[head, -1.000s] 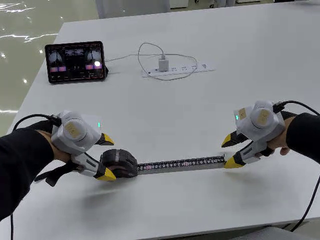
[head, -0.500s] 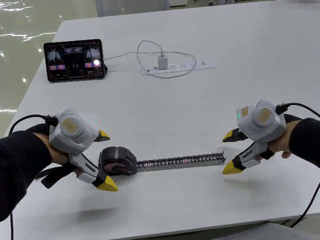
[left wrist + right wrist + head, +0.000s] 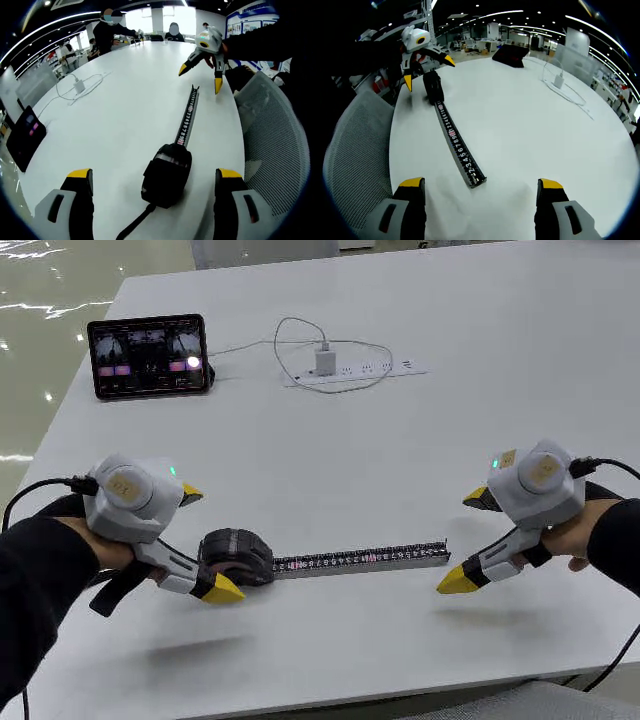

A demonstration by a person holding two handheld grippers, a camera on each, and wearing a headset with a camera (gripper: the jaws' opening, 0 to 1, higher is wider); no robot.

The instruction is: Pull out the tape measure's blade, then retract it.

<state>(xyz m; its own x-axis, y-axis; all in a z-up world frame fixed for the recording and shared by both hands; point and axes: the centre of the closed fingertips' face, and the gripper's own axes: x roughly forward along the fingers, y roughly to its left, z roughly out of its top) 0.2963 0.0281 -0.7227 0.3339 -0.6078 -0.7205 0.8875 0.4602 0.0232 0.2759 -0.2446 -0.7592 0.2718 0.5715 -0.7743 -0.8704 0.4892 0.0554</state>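
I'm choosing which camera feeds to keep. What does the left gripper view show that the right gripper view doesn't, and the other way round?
Of the two, the left gripper view alone has people beyond the table and the right gripper, open, near the blade's tip. The right gripper view has the left gripper, open, by the tape measure's case, and readable blade numbers. Both share the case, blade, tablet and charger on the white table.
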